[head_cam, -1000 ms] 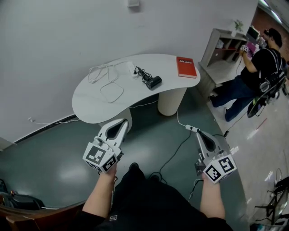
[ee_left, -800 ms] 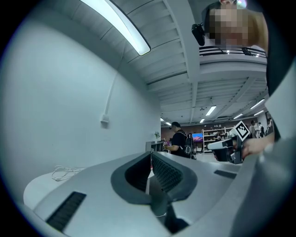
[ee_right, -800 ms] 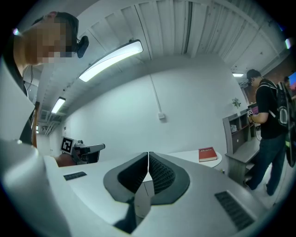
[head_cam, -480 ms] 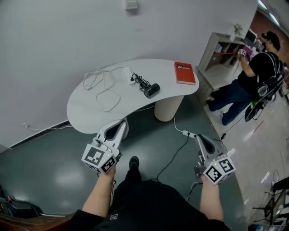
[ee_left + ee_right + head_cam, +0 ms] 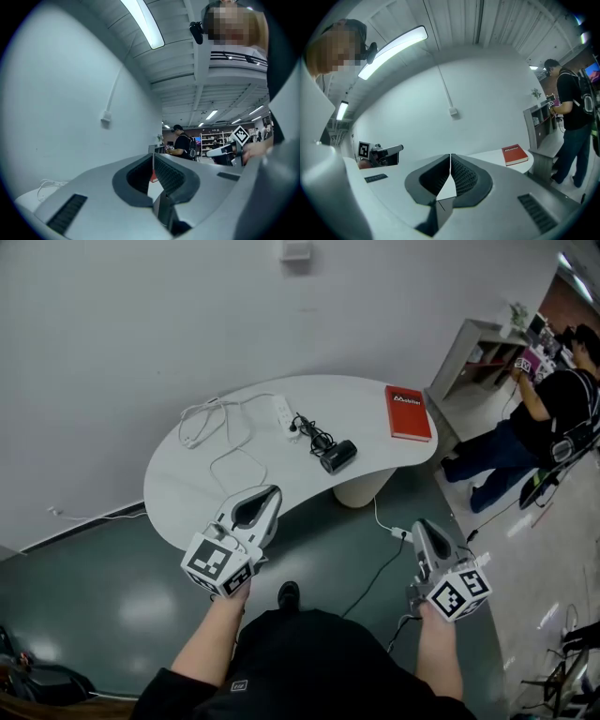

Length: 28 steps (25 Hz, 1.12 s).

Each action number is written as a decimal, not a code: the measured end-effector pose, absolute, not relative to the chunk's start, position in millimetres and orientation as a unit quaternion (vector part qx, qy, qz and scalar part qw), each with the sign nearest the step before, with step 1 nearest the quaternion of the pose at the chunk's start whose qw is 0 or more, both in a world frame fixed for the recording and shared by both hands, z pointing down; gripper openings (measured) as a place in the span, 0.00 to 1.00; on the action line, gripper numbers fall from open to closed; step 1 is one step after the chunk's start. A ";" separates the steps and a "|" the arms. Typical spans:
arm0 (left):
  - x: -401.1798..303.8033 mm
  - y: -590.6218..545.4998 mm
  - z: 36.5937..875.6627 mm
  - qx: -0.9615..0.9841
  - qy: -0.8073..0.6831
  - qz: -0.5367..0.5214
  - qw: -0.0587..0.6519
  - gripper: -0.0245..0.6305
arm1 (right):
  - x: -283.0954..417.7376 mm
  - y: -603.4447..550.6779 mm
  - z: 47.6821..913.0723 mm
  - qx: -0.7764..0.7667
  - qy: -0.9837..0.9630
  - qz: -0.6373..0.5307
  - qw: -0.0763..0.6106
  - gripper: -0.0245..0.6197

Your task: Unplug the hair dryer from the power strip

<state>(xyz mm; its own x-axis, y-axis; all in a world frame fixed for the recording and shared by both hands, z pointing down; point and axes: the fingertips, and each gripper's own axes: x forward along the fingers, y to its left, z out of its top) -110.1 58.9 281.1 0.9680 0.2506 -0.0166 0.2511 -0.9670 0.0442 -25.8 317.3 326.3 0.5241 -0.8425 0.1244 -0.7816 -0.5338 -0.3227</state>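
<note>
Our left fingers [image 5: 271,493] and right fingers [image 5: 419,525] are pressed together, holding nothing. Ahead of them, well apart, the black hair dryer [image 5: 338,457] lies on the white surface [image 5: 352,409]. Its cord runs to the power strip [image 5: 281,410] just beyond. The plug looks seated to us, so the whole unplugging remains to do.

On the desk [image 5: 183,498]: cable [image 5: 200,416] at the left end, strip [image 5: 280,409] by the back edge, dryer [image 5: 337,457] right of it near the front edge, book [image 5: 408,412] at the right end.
</note>
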 end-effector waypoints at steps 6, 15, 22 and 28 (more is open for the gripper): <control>-79.2 3.3 282.8 0.990 0.136 0.002 0.036 0.07 | 8.9 242.0 320.3 -0.861 0.475 -0.141 0.117 0.09; -46.9 -51.7 303.0 0.993 0.107 0.026 0.039 0.07 | 55.7 185.8 327.2 -0.847 0.494 -0.156 0.120 0.09; -0.7 -61.8 308.7 0.996 0.077 0.031 0.030 0.07 | 114.8 167.1 346.2 -0.823 0.524 -0.172 0.137 0.09; 53.4 -55.6 312.4 0.999 0.028 0.030 0.036 0.07 | 191.8 155.3 351.8 -0.791 0.570 -0.176 0.136 0.09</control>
